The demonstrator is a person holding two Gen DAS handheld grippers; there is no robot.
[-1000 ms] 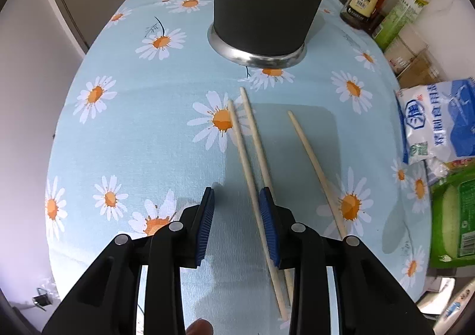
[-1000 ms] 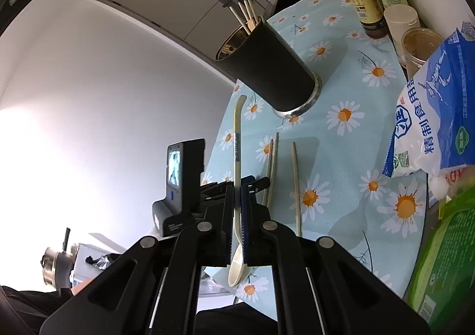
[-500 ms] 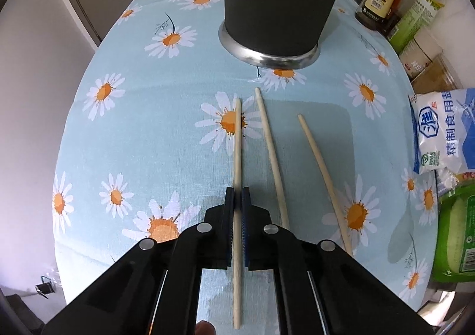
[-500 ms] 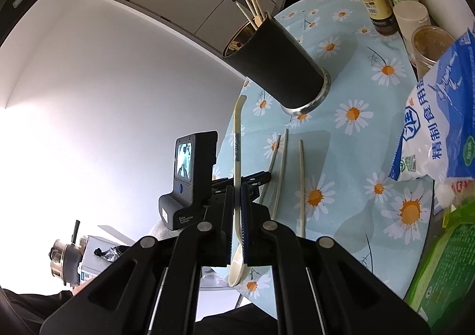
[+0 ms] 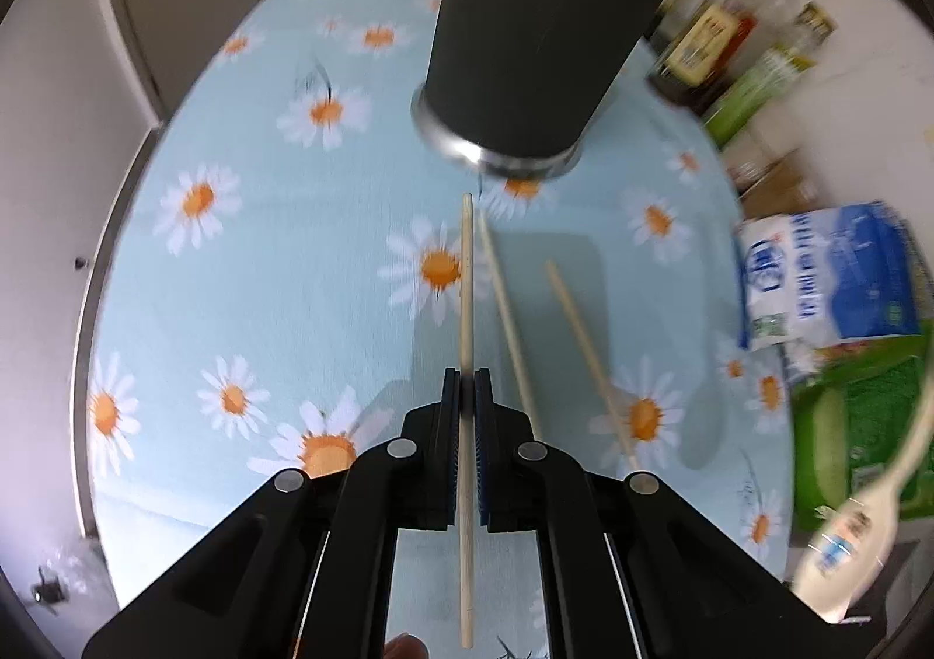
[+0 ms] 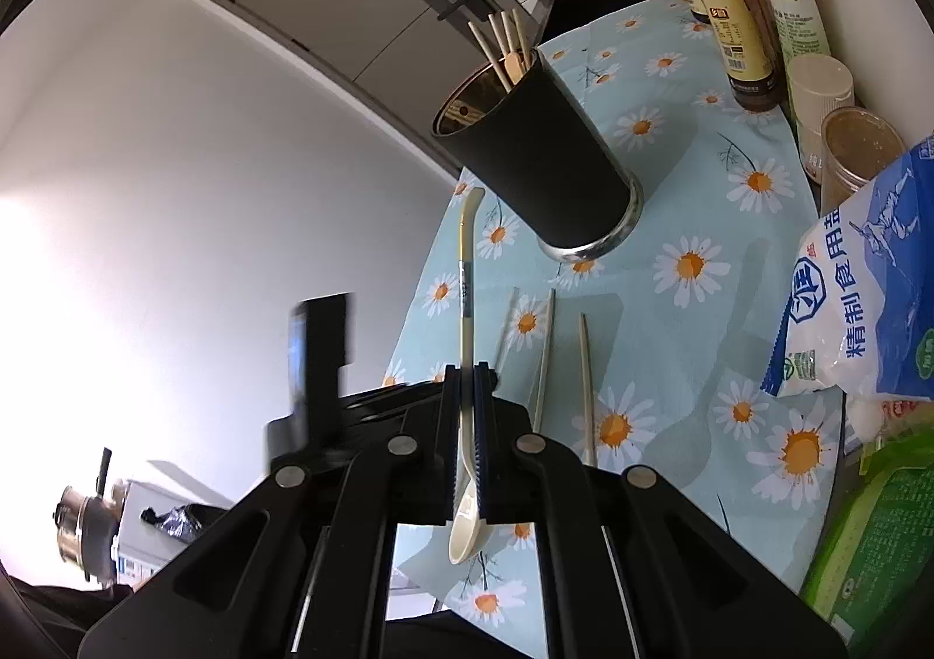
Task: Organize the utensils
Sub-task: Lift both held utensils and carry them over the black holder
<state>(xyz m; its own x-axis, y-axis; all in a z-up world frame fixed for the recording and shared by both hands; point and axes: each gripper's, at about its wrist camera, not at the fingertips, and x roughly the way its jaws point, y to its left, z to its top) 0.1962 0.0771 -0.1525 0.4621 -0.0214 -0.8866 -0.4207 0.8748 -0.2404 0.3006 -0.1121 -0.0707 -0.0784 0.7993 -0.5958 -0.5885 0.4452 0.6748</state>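
Held chopstick [image 5: 466, 309]: pinched between the blue pads of the left gripper [image 5: 466, 384], pointing forward toward the base of the black holder, its tip close to the holder's metal rim; its rear end runs back between the gripper's arms.
Left gripper: jaws pressed together on the chopstick, above the tablecloth.
Spoon [image 6: 466, 320]: cream-coloured, clamped in the right gripper [image 6: 466, 384], handle pointing up and forward, bowl hanging below the pads; it also shows blurred at the right edge of the left wrist view [image 5: 852, 530].
Right gripper: jaws closed on the spoon's handle, raised above the table's near edge.
Loose chopsticks: two lie on the cloth just right of the held one, one [image 5: 506, 314] close beside it, the other [image 5: 586, 355] a little farther right, both angled toward the holder.
Utensil holder [image 6: 537, 157]: black cup with a metal base ring, upright on the table, several wooden sticks already standing in it.
Tablecloth [image 5: 280, 274]: light blue with white-and-orange daisies.
Salt bag [image 6: 864, 297]: blue and white, at the right side of the table.
Bottles [image 6: 735, 17]: sauce and oil bottles lined along the far right, behind the holder.
Green package [image 5: 858, 425]: near right corner, below the salt bag.
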